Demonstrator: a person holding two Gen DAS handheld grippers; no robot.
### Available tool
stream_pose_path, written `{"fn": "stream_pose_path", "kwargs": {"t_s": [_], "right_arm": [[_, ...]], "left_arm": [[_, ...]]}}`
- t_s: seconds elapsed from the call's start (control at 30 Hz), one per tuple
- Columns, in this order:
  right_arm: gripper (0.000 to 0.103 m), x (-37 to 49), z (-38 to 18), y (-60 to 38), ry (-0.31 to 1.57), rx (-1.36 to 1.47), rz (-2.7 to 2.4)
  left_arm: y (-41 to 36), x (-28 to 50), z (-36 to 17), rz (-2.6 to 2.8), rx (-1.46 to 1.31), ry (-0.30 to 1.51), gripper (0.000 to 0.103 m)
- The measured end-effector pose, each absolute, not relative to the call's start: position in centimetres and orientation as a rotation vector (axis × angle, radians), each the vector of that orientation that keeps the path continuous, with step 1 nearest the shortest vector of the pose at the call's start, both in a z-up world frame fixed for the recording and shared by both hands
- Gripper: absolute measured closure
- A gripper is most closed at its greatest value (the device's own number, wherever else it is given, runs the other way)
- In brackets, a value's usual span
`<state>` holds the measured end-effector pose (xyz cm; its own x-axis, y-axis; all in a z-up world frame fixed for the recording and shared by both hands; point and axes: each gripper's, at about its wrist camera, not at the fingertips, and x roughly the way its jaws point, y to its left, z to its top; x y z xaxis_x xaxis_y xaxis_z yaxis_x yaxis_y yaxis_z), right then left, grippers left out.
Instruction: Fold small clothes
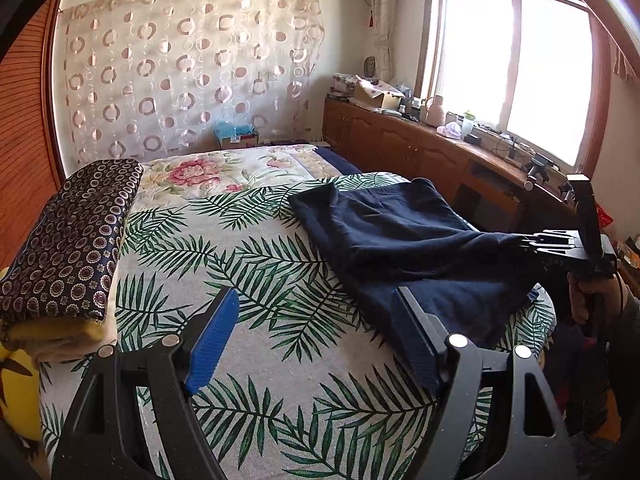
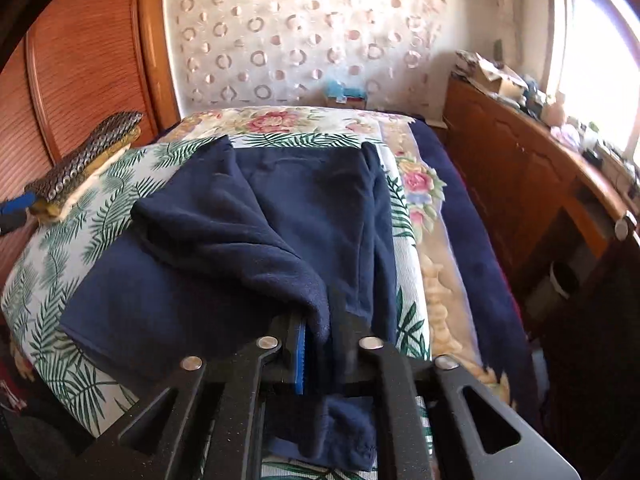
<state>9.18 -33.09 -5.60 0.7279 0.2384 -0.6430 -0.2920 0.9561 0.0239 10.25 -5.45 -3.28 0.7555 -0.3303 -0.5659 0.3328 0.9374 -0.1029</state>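
The navy garment point(image 2: 256, 232) lies on the leaf-print sheet point(image 1: 248, 280), right of the folded patterned cloth point(image 1: 68, 240). The right gripper point(image 2: 320, 344) pinches a bunched fold of it; the left gripper point(image 1: 312, 332) hovers beside its near edge, fingers wide and empty. The fold looks midway; next, that fold likely needs carrying across and laying flat.

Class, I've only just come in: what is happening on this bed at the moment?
A person with two handheld grippers is folding a navy garment on a leaf-print sheet. The right gripper is shut on a bunched part of the garment, lifting it off the rest, which lies flat. The left gripper is open above the sheet beside the garment, holding nothing. A folded patterned cloth sits on the sheet's far left.
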Motion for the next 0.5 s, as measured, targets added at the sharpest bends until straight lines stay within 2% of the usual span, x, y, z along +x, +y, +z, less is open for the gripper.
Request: {"fn": "stream_pose_path", "kwargs": {"t_s": [0.03, 0.1, 0.2, 0.5], "right_arm": [[0.073, 9.2, -5.5, -33.2, 0.694, -0.073, 0.278], [0.069, 9.5, -4.9, -32.9, 0.680, -0.056, 0.275], [0.054, 9.4, -4.0, -32.5, 0.655, -0.067, 0.269], [0.049, 8.3, -2.1, -30.5, 0.598, -0.127, 0.305]], "left_arm": [[-5.4, 10.3, -3.3, -0.359, 0.002, 0.618, 0.024], [-5.3, 10.2, -3.4, -0.355, 0.004, 0.617, 0.024], [-5.3, 10.1, -3.5, -0.346, 0.011, 0.614, 0.024], [-5.1, 10.0, -3.7, -0.339, 0.009, 0.610, 0.024]]}}
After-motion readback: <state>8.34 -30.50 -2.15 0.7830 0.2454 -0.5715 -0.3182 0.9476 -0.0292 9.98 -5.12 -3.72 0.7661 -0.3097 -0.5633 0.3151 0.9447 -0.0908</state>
